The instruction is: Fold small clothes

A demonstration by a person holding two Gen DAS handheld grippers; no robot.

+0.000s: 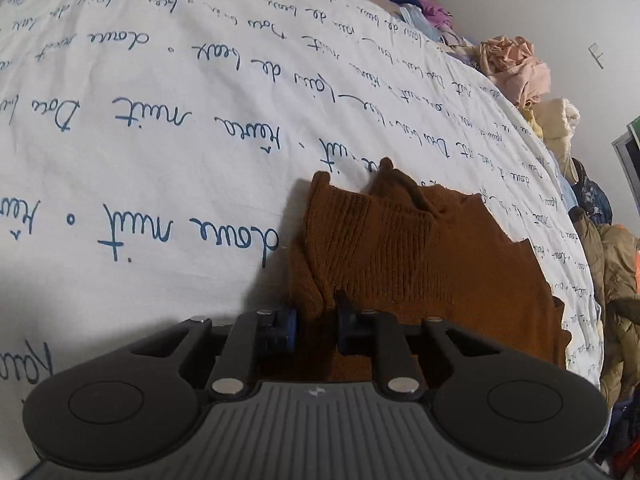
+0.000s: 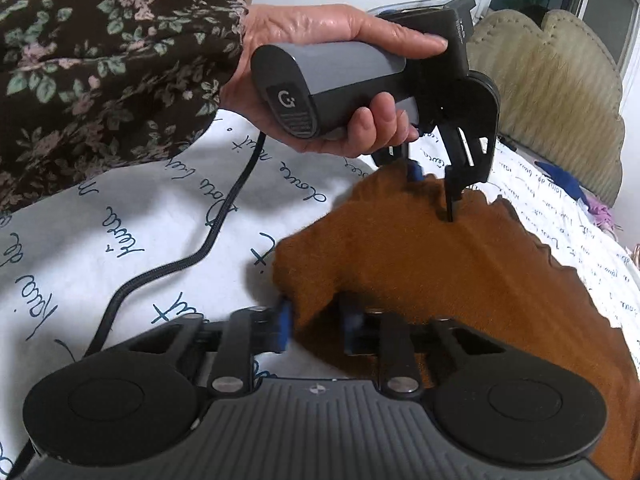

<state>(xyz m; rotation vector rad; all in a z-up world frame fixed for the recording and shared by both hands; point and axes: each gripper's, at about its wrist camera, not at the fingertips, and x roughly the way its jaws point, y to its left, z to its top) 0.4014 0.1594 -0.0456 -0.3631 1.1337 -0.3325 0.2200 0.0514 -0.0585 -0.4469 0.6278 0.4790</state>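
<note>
A small brown knitted garment (image 1: pixel 420 252) lies on a white bedsheet (image 1: pixel 160 140) with blue handwriting. My left gripper (image 1: pixel 316 328) is shut on an edge of the brown garment; a bunch of knit sits between its blue pads. In the right wrist view the same garment (image 2: pixel 460 280) spreads across the sheet. My right gripper (image 2: pixel 316 328) is shut on its near corner. The left gripper (image 2: pixel 434 188) shows there too, held in a hand, with its fingers pressed into the far edge of the garment.
A pile of other clothes (image 1: pixel 516 64) in pink, cream, blue and tan lines the bed's right edge. A black cable (image 2: pixel 200 248) runs over the sheet from the left gripper. A padded beige headboard (image 2: pixel 560 80) stands behind the bed.
</note>
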